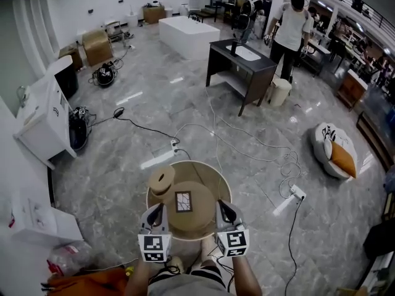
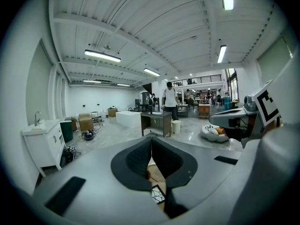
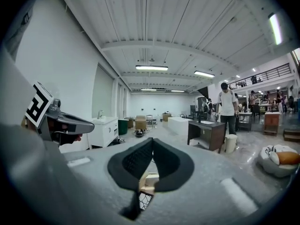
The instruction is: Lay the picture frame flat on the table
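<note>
While left gripper (image 1: 160, 208) and right gripper (image 1: 221, 205) sit closed, the dark-rimmed picture frame (image 1: 183, 201) lies flat.

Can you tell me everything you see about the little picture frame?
The picture frame is small and nearly square, with a dark rim around a pale picture crossed by dark crackly lines. It looks to lie flat, face up, near the middle of the round tan table. Only the tabletop touches it.

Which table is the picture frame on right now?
The round wooden table closest in the head view; the picture frame lies flat at its middle. The dark desk farther off carries a white basin.
</note>
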Demonstrator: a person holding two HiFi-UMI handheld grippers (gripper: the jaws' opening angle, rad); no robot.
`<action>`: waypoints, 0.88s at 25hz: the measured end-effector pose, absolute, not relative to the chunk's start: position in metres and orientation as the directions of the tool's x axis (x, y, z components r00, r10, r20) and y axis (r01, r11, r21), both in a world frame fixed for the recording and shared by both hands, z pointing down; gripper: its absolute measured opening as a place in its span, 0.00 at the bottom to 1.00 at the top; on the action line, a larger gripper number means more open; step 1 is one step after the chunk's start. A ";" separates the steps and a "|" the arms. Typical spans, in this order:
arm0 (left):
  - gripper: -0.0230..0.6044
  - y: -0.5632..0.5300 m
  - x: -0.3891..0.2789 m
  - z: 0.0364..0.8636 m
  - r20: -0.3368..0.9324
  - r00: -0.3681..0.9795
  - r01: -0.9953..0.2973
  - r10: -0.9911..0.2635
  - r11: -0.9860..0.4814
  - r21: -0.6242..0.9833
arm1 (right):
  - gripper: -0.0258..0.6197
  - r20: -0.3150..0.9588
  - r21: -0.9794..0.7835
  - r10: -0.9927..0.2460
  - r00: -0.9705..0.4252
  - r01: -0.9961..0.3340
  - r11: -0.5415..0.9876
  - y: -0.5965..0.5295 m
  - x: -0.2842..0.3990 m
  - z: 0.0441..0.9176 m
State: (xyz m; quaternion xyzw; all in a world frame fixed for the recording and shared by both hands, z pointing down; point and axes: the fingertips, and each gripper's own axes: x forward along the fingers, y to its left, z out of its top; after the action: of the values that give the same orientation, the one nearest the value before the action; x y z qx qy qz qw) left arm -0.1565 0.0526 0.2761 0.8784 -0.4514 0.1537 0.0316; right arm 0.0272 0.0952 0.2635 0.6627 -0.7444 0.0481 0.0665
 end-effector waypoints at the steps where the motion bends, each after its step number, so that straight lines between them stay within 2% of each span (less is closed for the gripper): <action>1: 0.07 0.058 -0.161 0.275 0.297 0.546 -0.802 -0.783 -0.591 -0.082 | 0.04 0.161 0.020 -0.981 -0.112 -0.993 0.117 0.101 0.023 0.262; 10: 0.07 0.083 -0.186 0.268 0.281 0.555 -0.800 -0.783 -0.595 -0.078 | 0.04 0.160 0.018 -0.982 -0.102 -0.994 0.106 0.134 -0.007 0.261; 22: 0.07 0.088 -0.187 0.276 0.276 0.549 -0.805 -0.789 -0.588 -0.080 | 0.04 0.168 0.043 -0.981 -0.098 -0.993 0.106 0.137 -0.009 0.263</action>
State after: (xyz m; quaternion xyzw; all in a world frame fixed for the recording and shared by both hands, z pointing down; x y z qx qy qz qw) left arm -0.1868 0.0880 0.2758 0.8795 -0.4531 0.1425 0.0282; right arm -0.0092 0.1369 0.2628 0.6672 -0.7398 0.0402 0.0770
